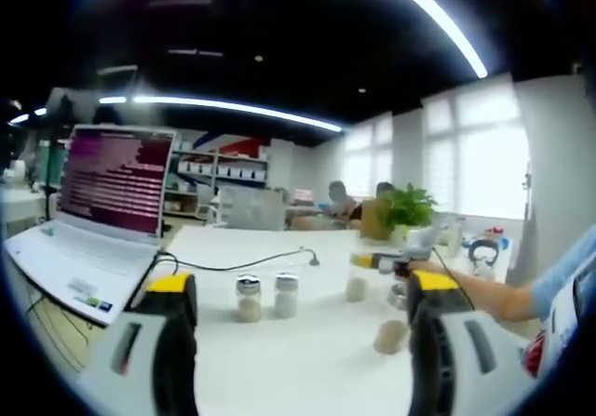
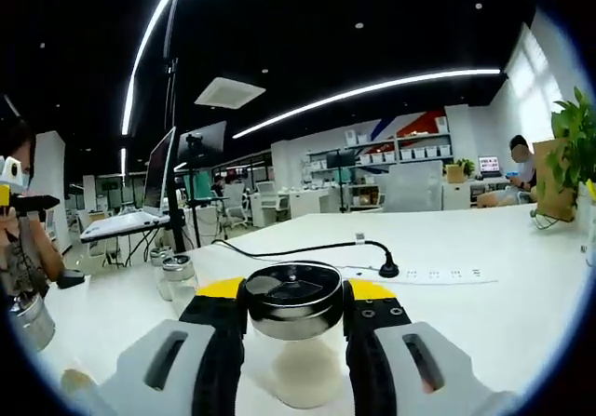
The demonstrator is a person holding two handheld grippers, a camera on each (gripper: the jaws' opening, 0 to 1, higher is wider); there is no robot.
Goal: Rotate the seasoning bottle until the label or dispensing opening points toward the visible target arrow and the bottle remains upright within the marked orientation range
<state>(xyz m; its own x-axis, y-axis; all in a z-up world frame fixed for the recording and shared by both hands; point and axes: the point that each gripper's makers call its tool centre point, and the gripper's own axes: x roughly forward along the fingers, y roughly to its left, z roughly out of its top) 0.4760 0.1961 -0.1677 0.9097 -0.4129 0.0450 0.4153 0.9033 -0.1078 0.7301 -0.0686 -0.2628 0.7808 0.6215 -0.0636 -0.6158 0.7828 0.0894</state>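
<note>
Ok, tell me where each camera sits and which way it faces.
Left gripper view: rides on the left gripper, looks across the white table at two bottles, with a laptop on the left; its jaws stand apart, and a person's arm enters from the right.
Right gripper view: rides on the right gripper, jaws closed on a bottle, facing shelves.
Shared: the table, the laptop, a plant.

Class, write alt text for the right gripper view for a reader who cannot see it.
The right gripper grips a seasoning bottle with a metal lid, upright on a white table. Behind it lie a black cable, two more bottles and a laptop.
</note>
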